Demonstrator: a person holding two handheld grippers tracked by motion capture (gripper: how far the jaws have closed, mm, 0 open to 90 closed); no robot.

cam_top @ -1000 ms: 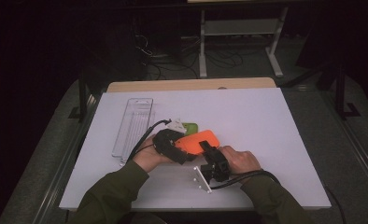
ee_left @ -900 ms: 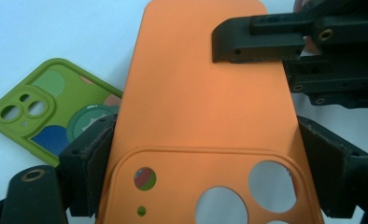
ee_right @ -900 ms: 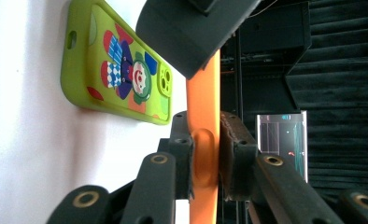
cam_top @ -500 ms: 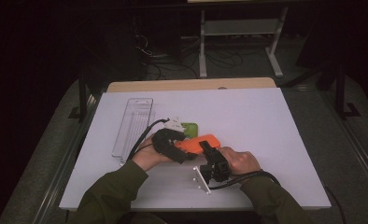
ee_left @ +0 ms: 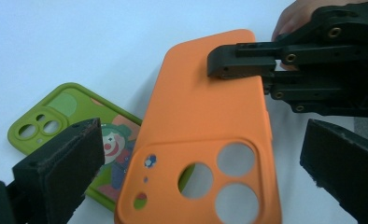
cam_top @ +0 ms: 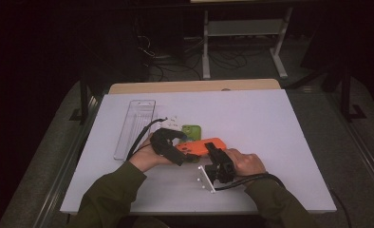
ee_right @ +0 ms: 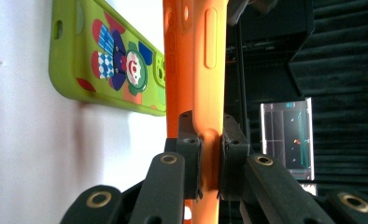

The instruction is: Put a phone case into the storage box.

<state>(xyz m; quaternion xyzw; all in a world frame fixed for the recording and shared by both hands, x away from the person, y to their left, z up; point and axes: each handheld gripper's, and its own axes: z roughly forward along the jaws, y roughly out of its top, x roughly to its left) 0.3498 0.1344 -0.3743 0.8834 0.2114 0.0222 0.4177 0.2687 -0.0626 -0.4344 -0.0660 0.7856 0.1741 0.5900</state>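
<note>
A clear plastic tray (cam_top: 134, 126) lay well left of the orange phone case (cam_top: 203, 146), its contents too faint to tell. The left hand (cam_top: 146, 156) reached in beside that case, and the left gripper (cam_top: 181, 142) had its jaws spread wide to either side of the case's camera end, touching nothing. The orange case (ee_left: 205, 135) hung lifted above the white table (cam_top: 280, 128), partly over a green clown-printed case (ee_left: 74, 135) lying flat. Right of the orange case, the right hand (cam_top: 244, 162) held the right gripper (ee_right: 209, 163), whose jaws were pinched on the case's edge.
</note>
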